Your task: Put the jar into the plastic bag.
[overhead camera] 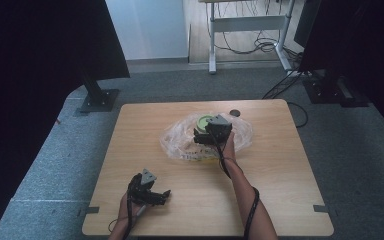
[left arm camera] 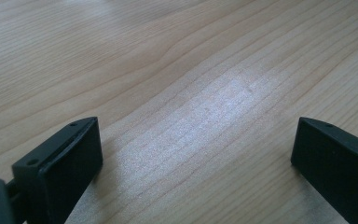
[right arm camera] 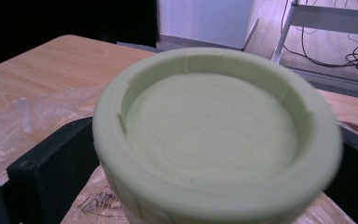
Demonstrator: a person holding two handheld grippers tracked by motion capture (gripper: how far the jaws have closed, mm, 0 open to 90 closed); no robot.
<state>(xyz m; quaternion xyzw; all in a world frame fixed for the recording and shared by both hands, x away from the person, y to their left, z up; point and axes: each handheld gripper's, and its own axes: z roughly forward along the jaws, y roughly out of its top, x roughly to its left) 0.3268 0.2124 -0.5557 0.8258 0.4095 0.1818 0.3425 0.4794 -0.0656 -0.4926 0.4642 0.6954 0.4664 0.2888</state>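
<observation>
Green round container (right arm camera: 214, 135) is sitting between the jaws of the right gripper, over the crumpled clear plastic bag (overhead camera: 180, 142) that is lying near the middle of the wooden table (overhead camera: 280, 170).

Going from left to right and taking the bag as the landmark: the left gripper (overhead camera: 164, 195) is resting well apart from the bag, toward the near edge of the table and to the bag's left, held by the person's left hand (overhead camera: 130, 202). In the left gripper view its two black jaws are standing wide apart with nothing between them, showing bare wood grain (left arm camera: 191, 93) in the gap.

The right gripper (overhead camera: 202, 135) is hovering over the bag's right half, with the person's right hand (overhead camera: 228, 147) and forearm reaching in from the near side. In the right gripper view both black jaws are pressing against the sides of the container (pale green, with a raised rim and small notches inside it), so the gripper is clamping it. Printed black markings are showing on the bag just under the container.

A small dark disc (overhead camera: 235, 113) is lying on the table just beyond the bag, near the far edge.
</observation>
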